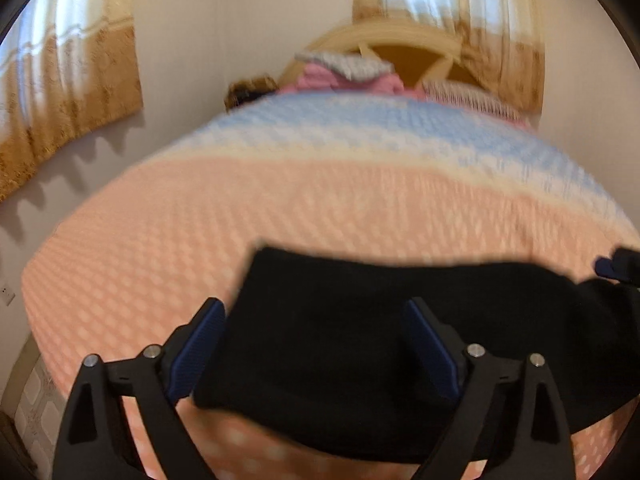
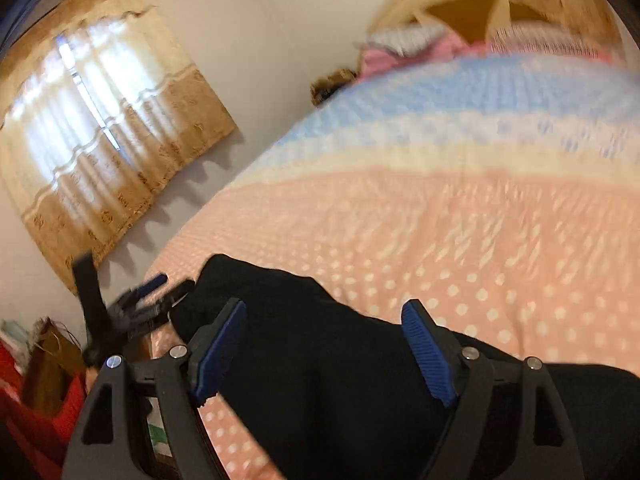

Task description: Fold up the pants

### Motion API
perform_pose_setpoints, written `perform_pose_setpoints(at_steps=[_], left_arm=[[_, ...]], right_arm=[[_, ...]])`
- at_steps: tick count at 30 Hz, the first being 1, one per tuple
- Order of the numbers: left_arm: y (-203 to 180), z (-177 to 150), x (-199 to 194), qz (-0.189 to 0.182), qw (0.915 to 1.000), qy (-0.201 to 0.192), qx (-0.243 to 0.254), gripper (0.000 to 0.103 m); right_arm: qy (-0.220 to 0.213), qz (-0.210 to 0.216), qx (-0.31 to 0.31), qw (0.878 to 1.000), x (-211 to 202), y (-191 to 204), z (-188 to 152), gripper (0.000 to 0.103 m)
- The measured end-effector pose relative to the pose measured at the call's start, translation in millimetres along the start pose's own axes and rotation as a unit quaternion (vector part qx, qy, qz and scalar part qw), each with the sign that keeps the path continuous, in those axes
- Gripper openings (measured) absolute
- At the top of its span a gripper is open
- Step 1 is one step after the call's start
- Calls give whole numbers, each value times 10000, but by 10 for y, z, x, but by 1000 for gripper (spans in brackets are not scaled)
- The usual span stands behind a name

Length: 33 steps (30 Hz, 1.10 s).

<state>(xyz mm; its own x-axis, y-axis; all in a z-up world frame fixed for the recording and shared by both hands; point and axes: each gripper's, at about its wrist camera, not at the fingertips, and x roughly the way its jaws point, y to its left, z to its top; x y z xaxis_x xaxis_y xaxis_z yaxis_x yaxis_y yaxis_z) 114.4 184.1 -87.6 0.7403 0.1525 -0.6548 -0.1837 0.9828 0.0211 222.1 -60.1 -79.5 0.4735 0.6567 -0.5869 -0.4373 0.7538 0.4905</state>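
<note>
Black pants [image 1: 360, 344] lie folded on the near part of my bed's pink dotted bedspread [image 1: 280, 208], below both tools. My left gripper [image 1: 316, 336] has its blue pads apart, nothing pinched, the cloth beneath them. My right gripper [image 2: 324, 340] likewise stands apart above the pants [image 2: 320, 380]. Only the right wrist view shows the left gripper [image 2: 136, 304] from outside, at the pants' left end, plus a brown paper bag [image 2: 48, 356] and red cloth [image 2: 36, 420] beside the bed. Both views show curtains [image 1: 68, 92] and the headboard [image 1: 384, 40].
</note>
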Motion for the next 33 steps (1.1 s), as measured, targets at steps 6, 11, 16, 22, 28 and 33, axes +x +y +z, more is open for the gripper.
perform_pose_setpoints(at_steps=[6, 11, 16, 22, 28, 33], left_arm=[[-178, -237, 51, 441, 9986, 81, 290, 90], [-127, -233, 93, 377, 9991, 101, 189, 93], [-131, -245, 96, 386, 9990, 78, 191, 93], [-125, -245, 113, 372, 9991, 88, 187, 94], [-131, -248, 122, 375, 9991, 82, 186, 95], [-129, -243, 132, 383, 9990, 107, 205, 95]], right_arm=[[502, 207, 21, 9985, 410, 71, -113, 81], [941, 616, -413, 9928, 406, 438, -273, 81], [1105, 569, -144, 9921, 619, 286, -231, 81], [1200, 1103, 553, 9851, 972, 203, -61, 81], [1544, 1424, 462, 9766, 1230, 282, 36, 83], [1162, 1500, 1028, 9764, 1329, -13, 307, 83]])
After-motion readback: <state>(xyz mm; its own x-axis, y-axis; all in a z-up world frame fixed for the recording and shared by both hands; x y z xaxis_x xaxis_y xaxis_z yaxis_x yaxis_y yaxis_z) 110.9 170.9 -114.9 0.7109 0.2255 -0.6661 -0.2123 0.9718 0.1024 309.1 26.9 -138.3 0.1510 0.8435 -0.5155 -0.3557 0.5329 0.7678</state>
